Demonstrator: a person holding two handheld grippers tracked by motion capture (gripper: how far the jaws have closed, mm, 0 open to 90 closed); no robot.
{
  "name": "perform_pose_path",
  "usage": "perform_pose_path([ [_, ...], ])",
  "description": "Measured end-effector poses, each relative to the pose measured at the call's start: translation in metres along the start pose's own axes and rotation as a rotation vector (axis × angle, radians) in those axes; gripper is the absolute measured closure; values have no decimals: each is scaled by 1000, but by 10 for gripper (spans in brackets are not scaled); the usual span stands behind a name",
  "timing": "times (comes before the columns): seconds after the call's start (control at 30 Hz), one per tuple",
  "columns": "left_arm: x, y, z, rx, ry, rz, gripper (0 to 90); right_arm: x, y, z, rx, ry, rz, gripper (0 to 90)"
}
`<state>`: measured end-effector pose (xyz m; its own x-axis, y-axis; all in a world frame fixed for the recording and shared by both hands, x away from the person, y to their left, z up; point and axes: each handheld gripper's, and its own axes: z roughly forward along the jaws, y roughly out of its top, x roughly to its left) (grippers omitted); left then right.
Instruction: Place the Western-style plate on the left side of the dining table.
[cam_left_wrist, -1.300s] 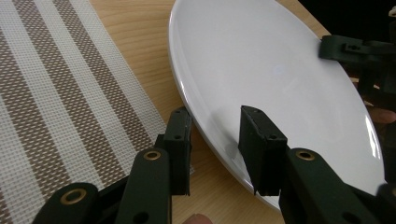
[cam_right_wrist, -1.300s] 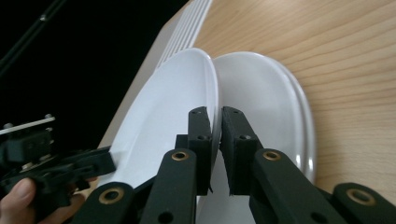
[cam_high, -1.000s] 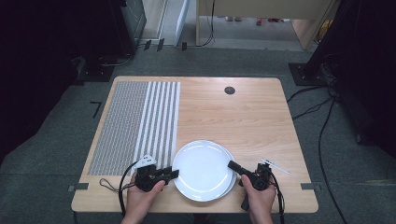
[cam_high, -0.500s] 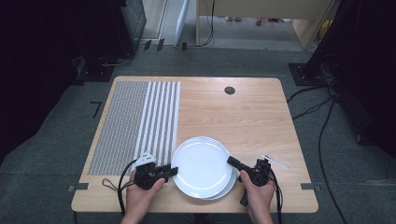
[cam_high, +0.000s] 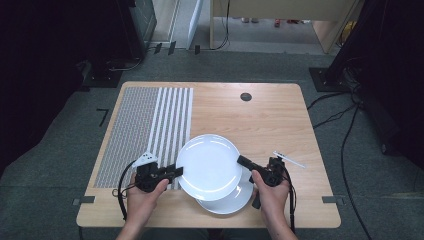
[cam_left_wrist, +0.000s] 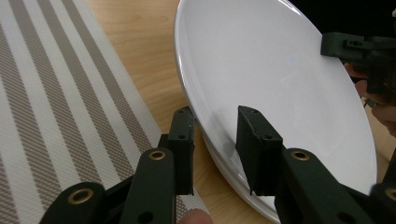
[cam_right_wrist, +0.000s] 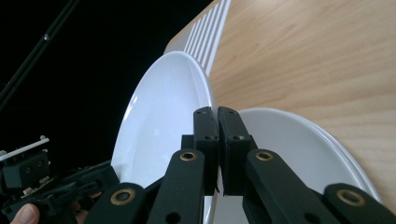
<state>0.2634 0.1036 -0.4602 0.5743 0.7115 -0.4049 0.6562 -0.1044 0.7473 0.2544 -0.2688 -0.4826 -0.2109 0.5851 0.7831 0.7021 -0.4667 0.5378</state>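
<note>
Upper plate: a white plate (cam_high: 208, 166) at lower centre of the high view, raised and shifted up-left off a second white plate (cam_high: 231, 199) lying flat on the desk beneath it.
Right tool: the right tool (cam_high: 243, 161) is clamped on the upper plate's right rim; in the right gripper view its jaws stand nearly together with the rim between them (cam_right_wrist: 217, 116).
Left tool: the left tool (cam_high: 175, 172) meets the plate's left rim; in the left gripper view the jaws sit narrowly apart astride the rim (cam_left_wrist: 218, 135), but whether they press it I cannot tell.
Why held so: opposite-rim holds likely keep the plate balanced while it separates from the stack.
Desk: light wood desk (cam_high: 260, 117), a striped grey-and-white mat (cam_high: 150, 125) in its left part, a dark round hole (cam_high: 245, 96) near the upper edge.
Room: grey floor (cam_high: 60, 150), loose cables (cam_high: 345, 130) at right, dark furniture at the upper corners.
</note>
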Motion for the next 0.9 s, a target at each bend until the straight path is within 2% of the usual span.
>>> perform_pose_path([
  [0.17,7,11,-9,-29,29,3,689,12,8,13,4,9,-4,884],
  [0.47,25,25,-27,-75,62,-25,693,31,18,40,21,31,-5,884],
  [0.57,32,28,-34,-80,69,-29,693,40,20,53,32,41,-7,884],
  [0.63,38,29,-38,-85,74,-31,692,42,20,56,37,42,-4,884],
  [0.9,61,40,-54,-95,103,-56,698,56,21,87,69,58,19,884],
])
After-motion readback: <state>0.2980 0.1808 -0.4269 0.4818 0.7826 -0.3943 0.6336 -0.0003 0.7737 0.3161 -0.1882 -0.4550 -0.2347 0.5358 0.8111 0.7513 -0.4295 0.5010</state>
